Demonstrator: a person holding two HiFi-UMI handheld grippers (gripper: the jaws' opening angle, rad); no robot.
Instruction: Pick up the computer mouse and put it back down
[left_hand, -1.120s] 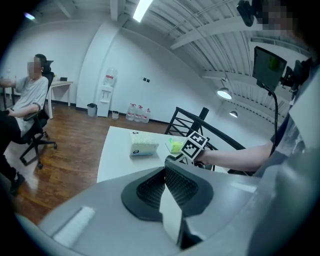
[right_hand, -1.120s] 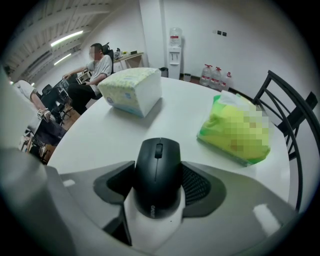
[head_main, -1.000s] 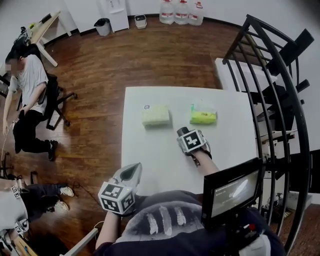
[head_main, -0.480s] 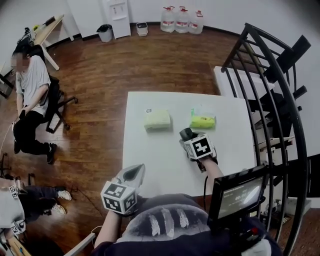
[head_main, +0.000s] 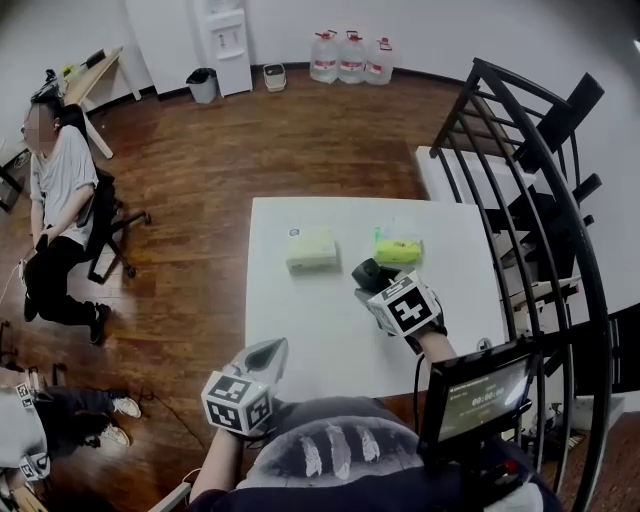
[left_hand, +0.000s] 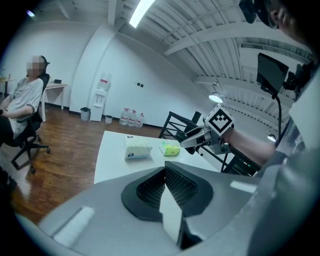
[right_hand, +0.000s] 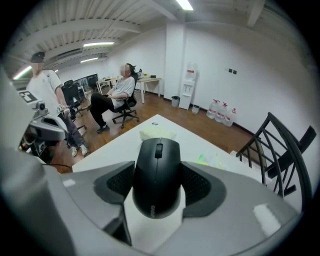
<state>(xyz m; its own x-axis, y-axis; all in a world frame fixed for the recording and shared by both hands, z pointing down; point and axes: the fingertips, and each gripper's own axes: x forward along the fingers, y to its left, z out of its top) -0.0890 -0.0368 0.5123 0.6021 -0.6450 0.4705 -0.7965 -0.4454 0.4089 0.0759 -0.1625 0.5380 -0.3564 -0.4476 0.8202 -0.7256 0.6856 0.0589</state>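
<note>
While the right gripper (head_main: 375, 285) clamps its jaws against the two sides of the black computer mouse (right_hand: 156, 172), we carry that mouse in the air above the white table (head_main: 310, 320), over its right half and just short of the green tissue pack (head_main: 398, 250). Our left gripper (head_main: 262, 352) hangs off the table's near edge with its jaws pressed together on nothing. Lifting looks done to us, so what remains is the setting down, and that is where we see trouble. The mouse's flanks are smooth and curved, and only the pads hold it; if we roll the wrist or ease the squeeze too early, we judge it could slide out nose first and strike the table. Lowering it without watching could also land it on the green pack or the pale tissue pack (head_main: 311, 248) farther left on the table, leaving it tilted.
</note>
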